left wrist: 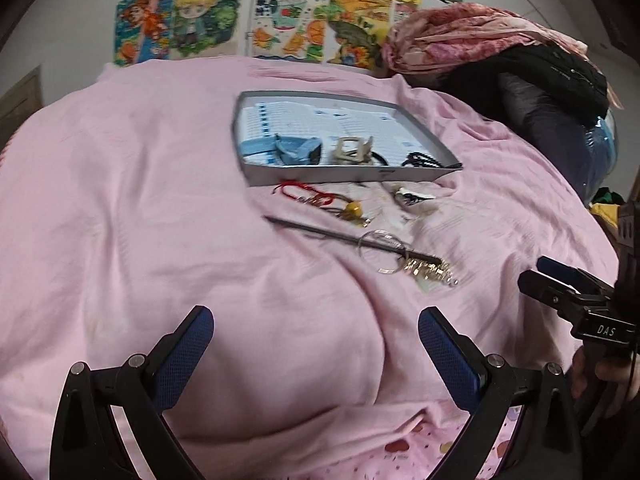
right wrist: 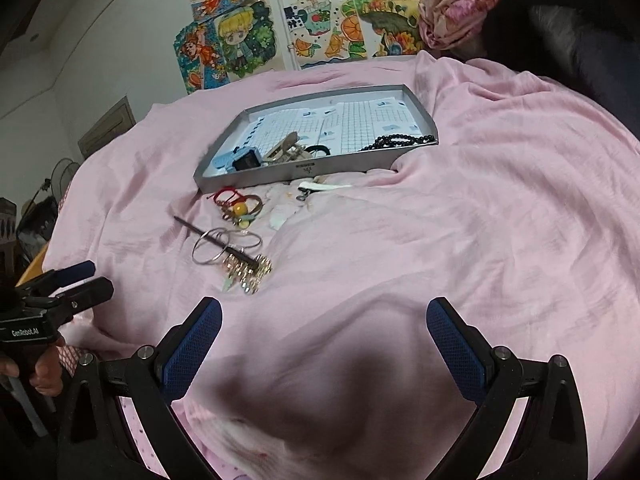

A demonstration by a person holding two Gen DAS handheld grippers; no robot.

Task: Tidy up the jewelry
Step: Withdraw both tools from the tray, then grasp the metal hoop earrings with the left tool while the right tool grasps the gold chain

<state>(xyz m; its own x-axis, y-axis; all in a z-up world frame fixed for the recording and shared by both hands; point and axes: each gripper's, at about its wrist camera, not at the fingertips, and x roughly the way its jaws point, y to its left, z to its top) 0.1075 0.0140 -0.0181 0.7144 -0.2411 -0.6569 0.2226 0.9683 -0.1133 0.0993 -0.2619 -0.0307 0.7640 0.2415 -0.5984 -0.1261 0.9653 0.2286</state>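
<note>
Over the pink bed sheet point(left wrist: 160, 200): both grippers hang low at the near edge, nothing between their fingers.
Left gripper point(left wrist: 316, 344): blue-padded fingers spread wide apart, empty, above a bulge in the sheet.
Right gripper point(right wrist: 324, 340): fingers likewise wide apart and empty (a dark shadow lies on the cloth just under it).
Nearest jewelry: a gold hair ornament point(right wrist: 250, 268) on a dark hair stick point(left wrist: 320, 232), lying ahead of both grippers and well apart from them; toward the right in the left view, toward the left in the right view.
Silver bangles point(right wrist: 224, 246): looped over the stick, touching the ornament.
Further out: a red cord bracelet point(left wrist: 304, 194) with a yellow bead point(right wrist: 239, 210), just before the tray.
Black-and-white piece point(left wrist: 412, 197): on the sheet beside the tray's near wall, too blurred to name.
Grey tray point(left wrist: 344, 176): beyond all loose pieces, lined with gridded paper.
Inside the tray: a blue watch point(right wrist: 244, 160), a beige hair claw point(left wrist: 352, 150), black beads point(right wrist: 400, 141) at its right end.
Wall behind: bright cartoon drawings point(left wrist: 200, 20).
</note>
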